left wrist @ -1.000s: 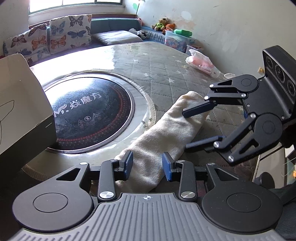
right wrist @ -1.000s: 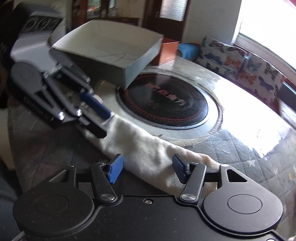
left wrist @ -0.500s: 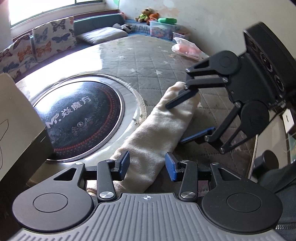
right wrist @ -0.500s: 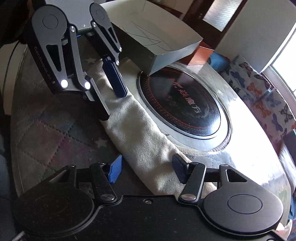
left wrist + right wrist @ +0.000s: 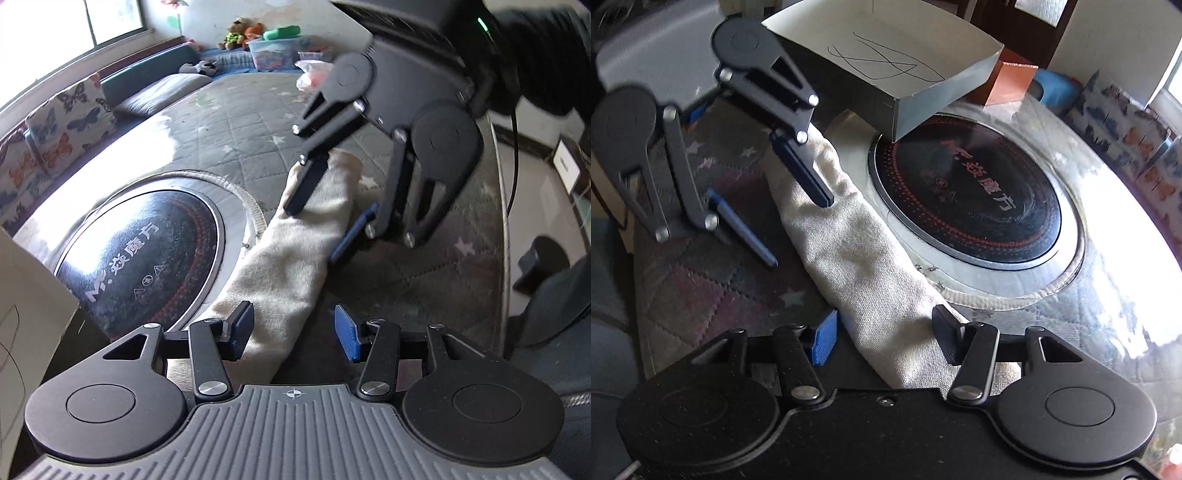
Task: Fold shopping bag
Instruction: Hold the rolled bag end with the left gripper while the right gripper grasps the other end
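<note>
A cream cloth shopping bag [image 5: 295, 251] lies folded into a long narrow strip on the quilted table, beside the round hob. My left gripper [image 5: 293, 332] is open and straddles the strip's near end; its left pad touches the cloth, its right pad stands clear. My right gripper [image 5: 330, 212] is open over the far end, one finger on top of the cloth and one beside it. From the right wrist, the bag [image 5: 864, 266] runs between my right gripper's [image 5: 884, 339] fingers toward the open left gripper [image 5: 799, 232].
A round black glass hob [image 5: 147, 251] is set into the table left of the bag. A grey cardboard box [image 5: 886, 62] with pen scribbles overhangs the hob [image 5: 971, 199]. Butterfly cushions [image 5: 66, 129] line the bench behind. The table edge [image 5: 498, 206] runs at the right.
Both grippers have tipped downward and closed in on the bag, each now over one end. The right gripper dropped from above the table to the cloth. Both stayed open.
</note>
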Demonstrator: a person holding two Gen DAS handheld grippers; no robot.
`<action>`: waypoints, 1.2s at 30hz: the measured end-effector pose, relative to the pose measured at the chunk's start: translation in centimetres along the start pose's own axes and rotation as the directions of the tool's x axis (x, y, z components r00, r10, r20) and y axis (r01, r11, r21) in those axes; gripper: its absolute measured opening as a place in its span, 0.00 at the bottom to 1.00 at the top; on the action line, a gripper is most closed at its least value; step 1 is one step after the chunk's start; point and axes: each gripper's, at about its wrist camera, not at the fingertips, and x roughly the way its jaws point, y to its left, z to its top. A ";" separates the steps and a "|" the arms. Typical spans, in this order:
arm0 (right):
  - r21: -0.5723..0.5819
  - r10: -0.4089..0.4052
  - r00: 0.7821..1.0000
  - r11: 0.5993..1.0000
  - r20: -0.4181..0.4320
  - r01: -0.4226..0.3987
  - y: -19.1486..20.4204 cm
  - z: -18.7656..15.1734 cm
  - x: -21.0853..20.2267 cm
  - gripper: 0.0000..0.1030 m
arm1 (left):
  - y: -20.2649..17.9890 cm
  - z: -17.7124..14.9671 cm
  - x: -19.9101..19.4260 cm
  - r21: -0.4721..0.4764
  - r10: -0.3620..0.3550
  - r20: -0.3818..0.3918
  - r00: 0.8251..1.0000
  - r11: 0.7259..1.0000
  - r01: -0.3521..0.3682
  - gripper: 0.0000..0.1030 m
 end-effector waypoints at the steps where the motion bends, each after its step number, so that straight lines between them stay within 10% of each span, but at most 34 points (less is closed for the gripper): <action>1: 0.005 0.009 1.000 1.000 -0.004 -0.009 -0.2 0.1 0.1 0.57 | 0.0 0.0 0.1 0.014 0.004 -0.003 1.000 1.000 -0.004 0.49; 8: 0.003 0.037 0.999 0.999 -0.024 -0.037 -0.6 0.5 0.2 0.57 | 0.2 0.1 0.9 0.078 0.015 -0.018 1.000 0.997 -0.014 0.46; 23: -0.097 -0.001 1.000 0.995 -0.014 -0.001 0.0 0.4 0.4 0.56 | 6.2 0.4 0.6 -0.206 -0.192 0.015 0.981 0.960 0.191 0.33; 36: 0.004 0.024 1.000 1.000 -0.017 -0.024 -2.5 1.4 1.1 0.41 | 5.0 0.7 0.8 -0.002 -0.117 -0.004 0.993 0.993 0.117 0.46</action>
